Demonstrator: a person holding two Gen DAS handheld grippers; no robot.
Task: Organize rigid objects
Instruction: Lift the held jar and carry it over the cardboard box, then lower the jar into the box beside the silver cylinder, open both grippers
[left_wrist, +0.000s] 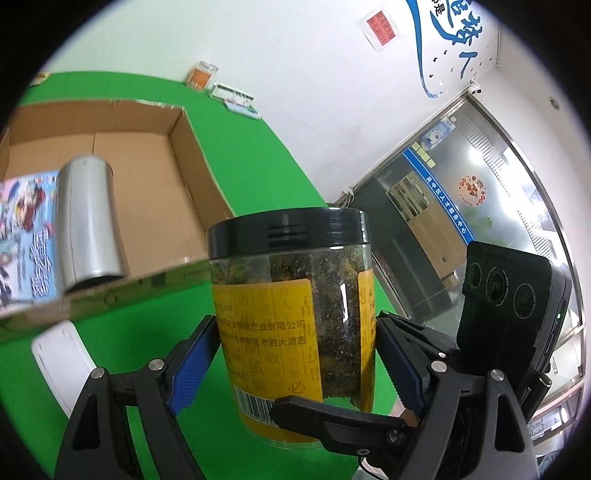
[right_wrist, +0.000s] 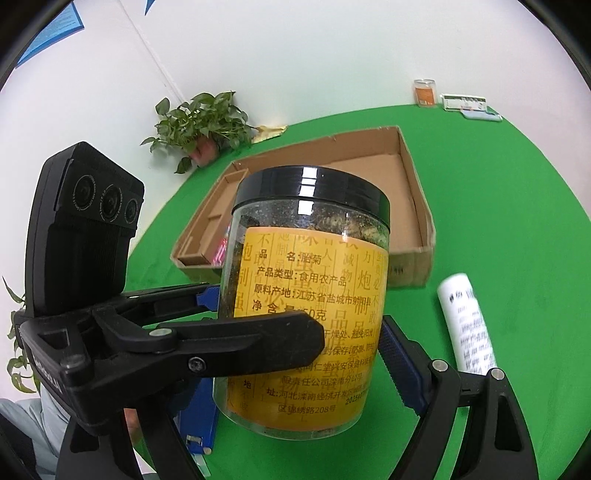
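Note:
A clear jar (left_wrist: 295, 314) with a black lid, a yellow label and dried flowers inside stands upright between both grippers; it also shows in the right wrist view (right_wrist: 310, 295). My left gripper (left_wrist: 297, 354) is shut on the jar with its blue pads on both sides. My right gripper (right_wrist: 303, 354) is closed on the same jar from the other side. The cardboard box (left_wrist: 195, 155) lies behind, holding a silver can (left_wrist: 88, 221) and a colourful packet (left_wrist: 26, 229). The box also shows in the right wrist view (right_wrist: 413, 206).
Green table cloth. A white tube (right_wrist: 469, 325) lies at the right. A white flat object (left_wrist: 62, 362) lies near the box. A small orange jar (right_wrist: 424, 93) and a flat packet (right_wrist: 465, 103) stand at the far wall. A potted plant (right_wrist: 199, 129) is at the back left.

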